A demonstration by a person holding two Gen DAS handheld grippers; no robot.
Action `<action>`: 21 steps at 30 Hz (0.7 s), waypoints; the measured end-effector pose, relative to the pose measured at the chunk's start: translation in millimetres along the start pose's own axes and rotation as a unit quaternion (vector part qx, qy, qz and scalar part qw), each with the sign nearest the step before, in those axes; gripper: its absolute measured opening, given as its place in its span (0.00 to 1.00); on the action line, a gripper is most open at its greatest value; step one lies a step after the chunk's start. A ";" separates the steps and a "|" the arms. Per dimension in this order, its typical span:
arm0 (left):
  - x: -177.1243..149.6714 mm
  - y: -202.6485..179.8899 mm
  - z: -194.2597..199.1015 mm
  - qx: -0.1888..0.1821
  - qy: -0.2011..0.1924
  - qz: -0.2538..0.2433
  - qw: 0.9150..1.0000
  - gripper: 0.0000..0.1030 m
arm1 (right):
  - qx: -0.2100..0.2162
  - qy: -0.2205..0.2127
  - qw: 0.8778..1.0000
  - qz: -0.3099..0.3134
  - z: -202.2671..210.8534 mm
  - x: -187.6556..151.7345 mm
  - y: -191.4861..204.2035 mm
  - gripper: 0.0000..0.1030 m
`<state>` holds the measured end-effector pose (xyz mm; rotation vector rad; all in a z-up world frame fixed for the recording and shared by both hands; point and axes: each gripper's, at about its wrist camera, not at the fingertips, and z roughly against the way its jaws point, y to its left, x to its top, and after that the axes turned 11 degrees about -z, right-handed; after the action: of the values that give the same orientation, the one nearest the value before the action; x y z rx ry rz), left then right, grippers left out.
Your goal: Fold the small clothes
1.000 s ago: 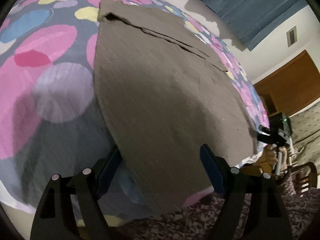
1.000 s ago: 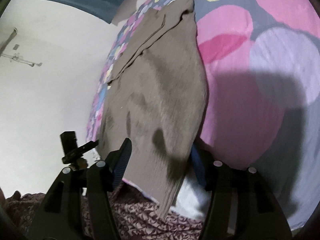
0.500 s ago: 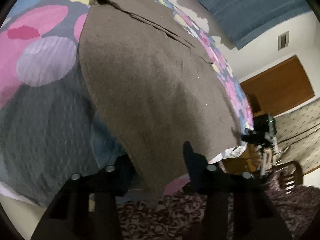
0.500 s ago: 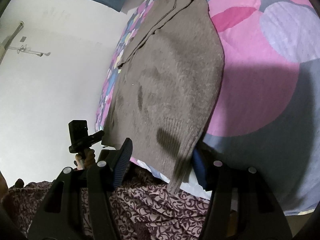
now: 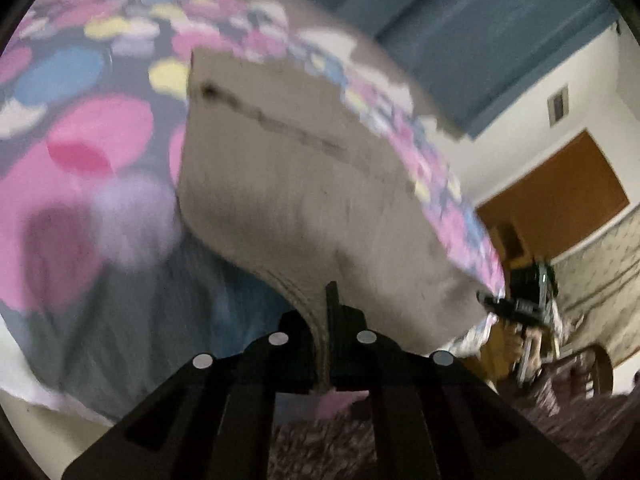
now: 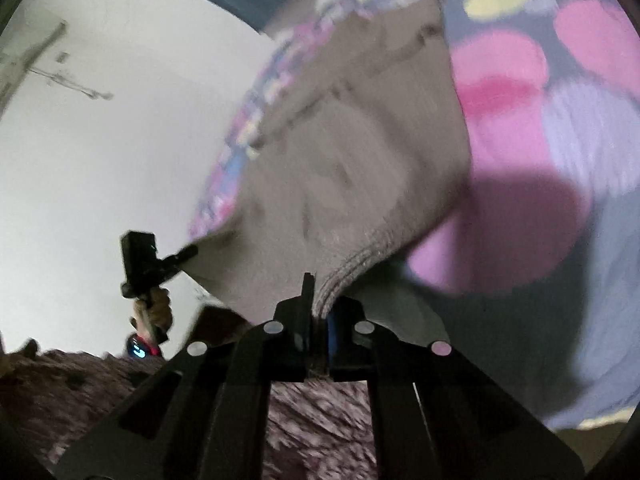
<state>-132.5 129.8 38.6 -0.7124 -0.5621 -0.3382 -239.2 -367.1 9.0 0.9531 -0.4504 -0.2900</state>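
- Sweater (image 5: 304,200), brown knit, lies spread on a bed cover (image 5: 80,152) with pink, blue and yellow spots; its far end lies flat, its near ribbed hem is raised off the bed
- Left gripper (image 5: 326,320) has its fingers pressed together on the hem's near left corner, cloth pinched between them
- Right gripper (image 6: 316,308) has its fingers likewise clamped on the near right corner of the hem
- Both views are blurred

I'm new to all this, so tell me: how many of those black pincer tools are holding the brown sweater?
2. The left gripper pinches one corner of the brown sweater's ribbed hem; the right gripper pinches the other corner. Each also appears, hand-held, at the edge of the other's view.
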 end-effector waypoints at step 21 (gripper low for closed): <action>180.6 142.2 -126.0 0.047 -0.032 0.053 0.997 0.04 | 0.039 -0.035 0.993 -0.104 -116.7 258.1 -50.1 0.05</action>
<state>125.7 125.1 -6.7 -0.6609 -0.5953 -0.1883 40.6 -422.2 -28.6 1.0698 -0.4291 -0.4994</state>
